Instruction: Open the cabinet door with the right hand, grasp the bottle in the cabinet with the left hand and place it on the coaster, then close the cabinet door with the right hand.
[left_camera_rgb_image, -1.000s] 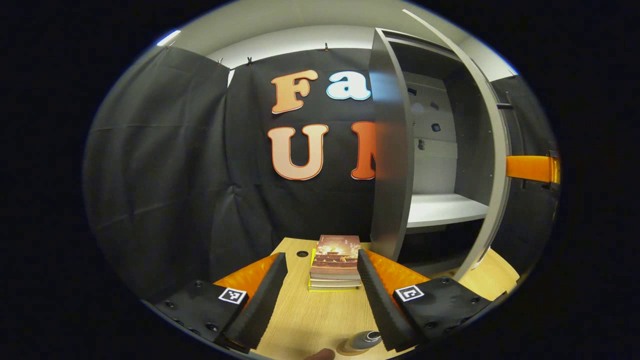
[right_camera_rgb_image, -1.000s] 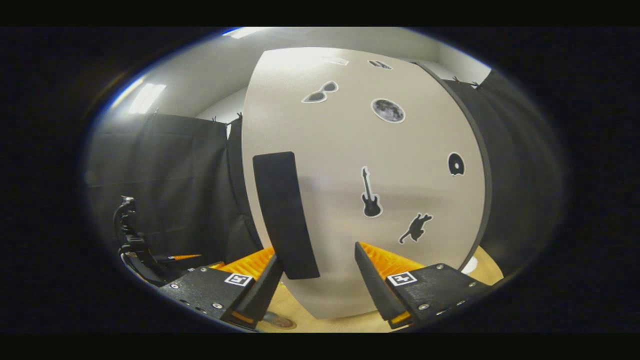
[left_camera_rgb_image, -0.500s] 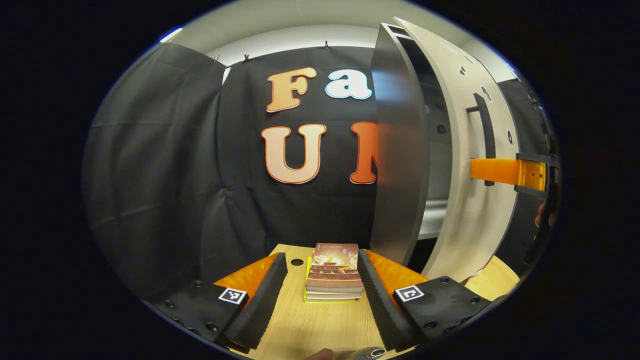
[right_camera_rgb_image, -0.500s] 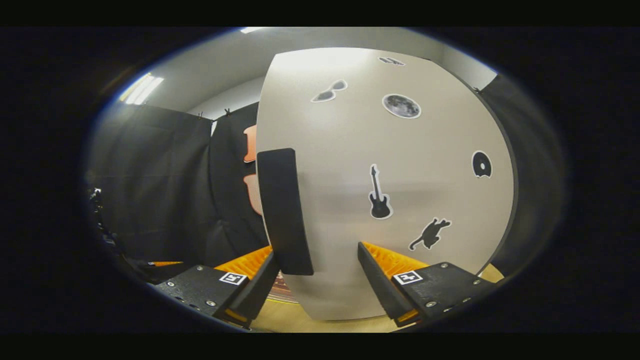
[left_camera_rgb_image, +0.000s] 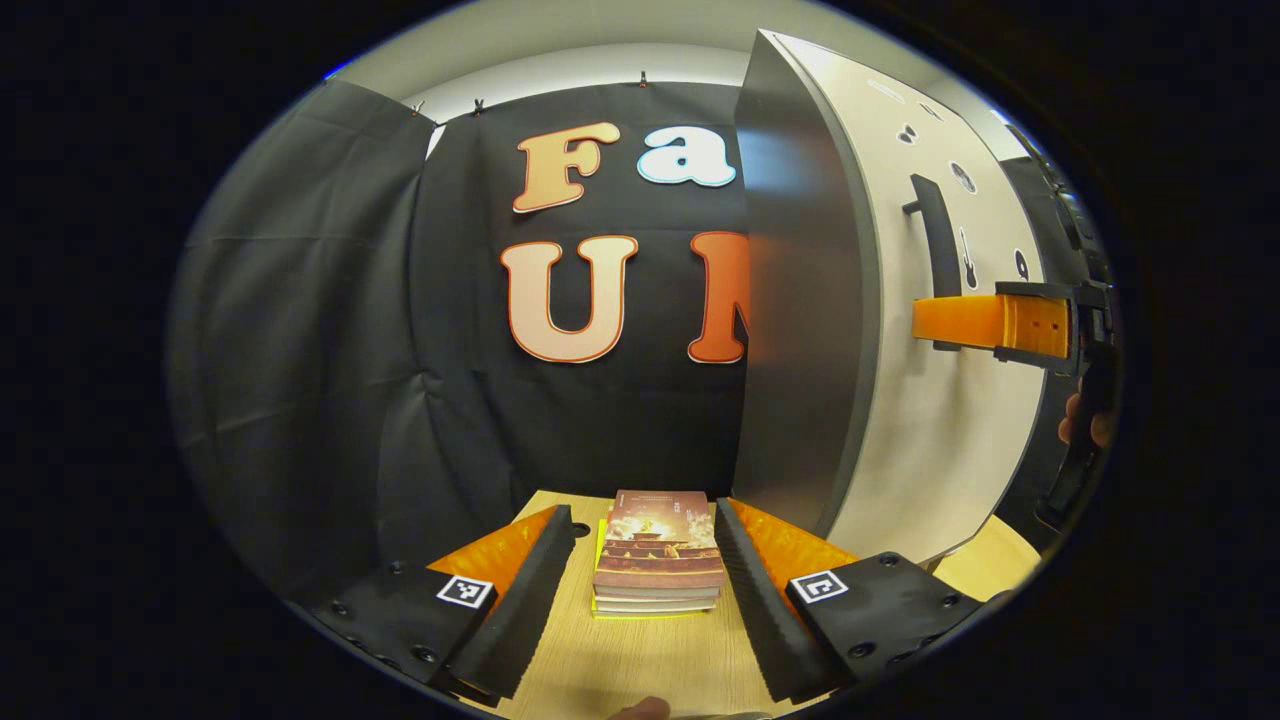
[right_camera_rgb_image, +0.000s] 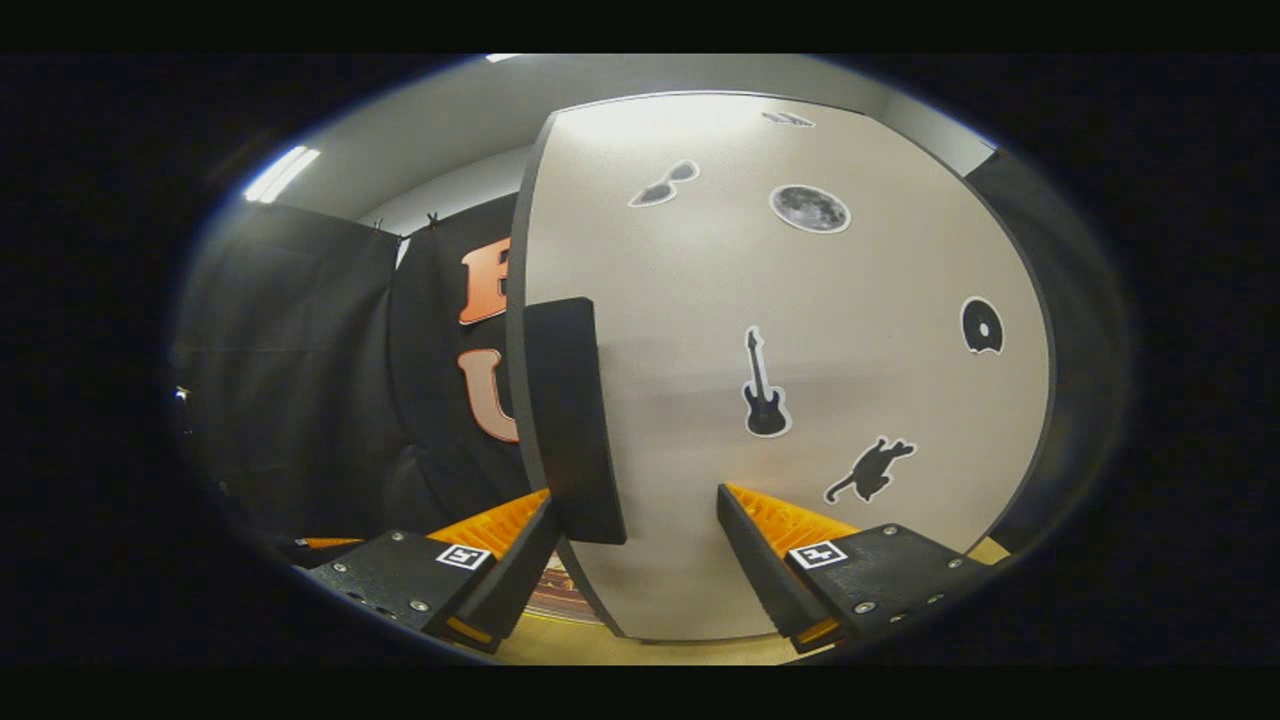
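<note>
The right gripper (right_camera_rgb_image: 635, 535), jaws wide, is facing the pale sticker-dotted cabinet door (right_camera_rgb_image: 800, 400), its black handle (right_camera_rgb_image: 575, 420) at ten o'clock, while the left gripper (left_camera_rgb_image: 645, 590), also wide, is framing a stack of books (left_camera_rgb_image: 655, 550).

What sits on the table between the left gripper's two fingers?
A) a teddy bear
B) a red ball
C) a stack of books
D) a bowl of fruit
C: in the left gripper view a stack of books lies on the wooden table, framed by the open left gripper.
</note>
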